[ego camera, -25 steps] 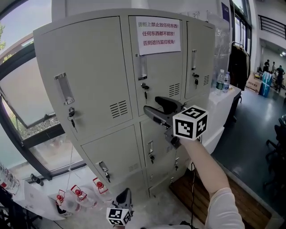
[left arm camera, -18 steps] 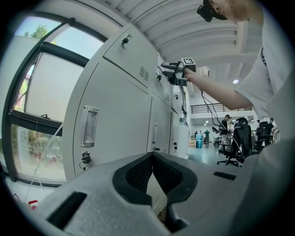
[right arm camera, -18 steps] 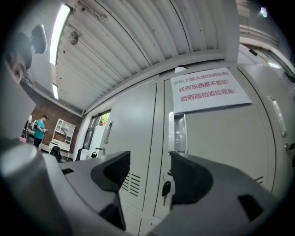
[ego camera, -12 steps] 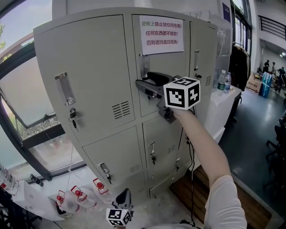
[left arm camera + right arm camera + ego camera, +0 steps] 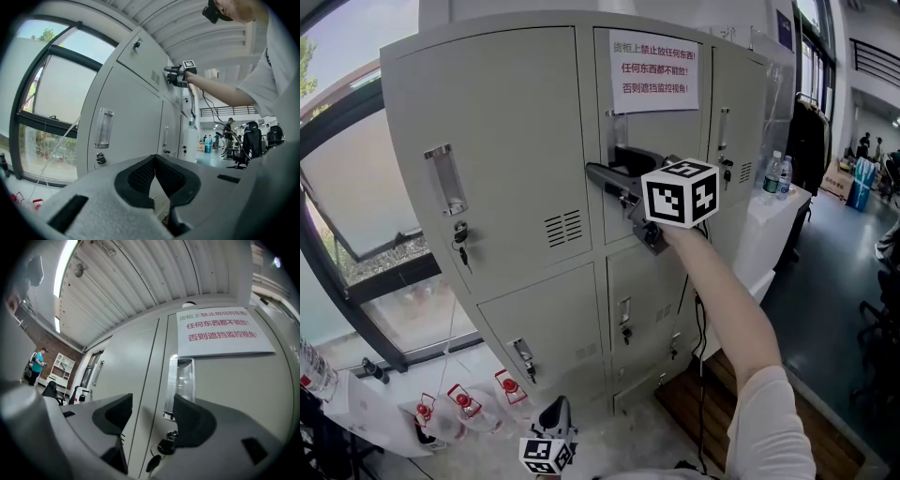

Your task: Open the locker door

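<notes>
The grey locker bank (image 5: 534, 122) fills the head view. Its middle upper door (image 5: 661, 178) carries a paper sign (image 5: 654, 70) and is closed. That door's recessed metal handle (image 5: 610, 131) runs down its left edge, with a key in the lock below. My right gripper (image 5: 605, 171) is open, its tips right at this handle. In the right gripper view the handle (image 5: 182, 385) and key (image 5: 161, 448) show between the spread jaws of the right gripper (image 5: 151, 411). My left gripper (image 5: 561, 411) hangs low near the floor, and in its own view the left gripper (image 5: 154, 161) is shut on nothing.
The left upper door has its own handle (image 5: 445, 178) and key (image 5: 461, 242). Lower doors (image 5: 548, 328) sit beneath. A white counter (image 5: 769, 225) with bottles (image 5: 778, 173) stands at the right. Red-capped items (image 5: 459, 403) lie on the floor by the window.
My right gripper has risen and moved left from in front of the lower lockers to the upper middle door's handle. The left gripper has stayed low.
</notes>
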Tool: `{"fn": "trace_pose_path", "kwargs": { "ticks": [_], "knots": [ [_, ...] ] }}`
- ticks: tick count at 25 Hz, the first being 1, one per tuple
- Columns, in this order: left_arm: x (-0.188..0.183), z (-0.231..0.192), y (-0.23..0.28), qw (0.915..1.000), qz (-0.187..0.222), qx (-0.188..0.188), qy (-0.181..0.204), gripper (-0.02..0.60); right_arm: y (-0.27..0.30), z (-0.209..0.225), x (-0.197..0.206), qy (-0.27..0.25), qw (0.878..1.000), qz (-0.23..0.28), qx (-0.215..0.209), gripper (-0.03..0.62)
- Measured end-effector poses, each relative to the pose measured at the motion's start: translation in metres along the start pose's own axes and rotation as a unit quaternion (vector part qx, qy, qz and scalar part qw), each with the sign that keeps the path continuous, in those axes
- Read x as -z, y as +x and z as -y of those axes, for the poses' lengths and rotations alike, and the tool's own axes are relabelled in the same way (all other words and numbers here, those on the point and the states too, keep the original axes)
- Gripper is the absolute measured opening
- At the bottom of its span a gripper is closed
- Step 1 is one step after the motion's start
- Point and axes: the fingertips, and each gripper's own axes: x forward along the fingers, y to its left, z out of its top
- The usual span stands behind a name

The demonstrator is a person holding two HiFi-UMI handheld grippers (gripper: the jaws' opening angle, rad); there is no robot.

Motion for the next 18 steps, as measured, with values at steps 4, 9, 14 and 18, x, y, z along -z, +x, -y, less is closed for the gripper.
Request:
{"fn": "trace_pose_path", "kwargs": {
  "ticks": [4, 9, 14, 18],
  "knots": [
    [0.000, 0.003, 0.000, 1.0000, 0.000, 0.006, 0.002, 0.002, -0.005, 0.000, -0.002, 0.000, 1.000, 0.001, 0.009, 0.245],
    [0.001, 0.009, -0.001, 0.9999, 0.001, 0.015, 0.001, 0.002, -0.019, -0.003, -0.004, -0.013, 1.000, -0.003, 0.021, 0.245],
    [0.000, 0.018, -0.001, 0.9996, 0.001, 0.027, 0.005, 0.002, -0.038, -0.005, -0.007, -0.038, 0.998, -0.015, 0.044, 0.231],
    [0.001, 0.024, -0.001, 0.9994, 0.001, 0.035, 0.007, 0.003, -0.054, -0.001, -0.011, -0.042, 0.997, -0.015, 0.066, 0.165]
  ]
}}
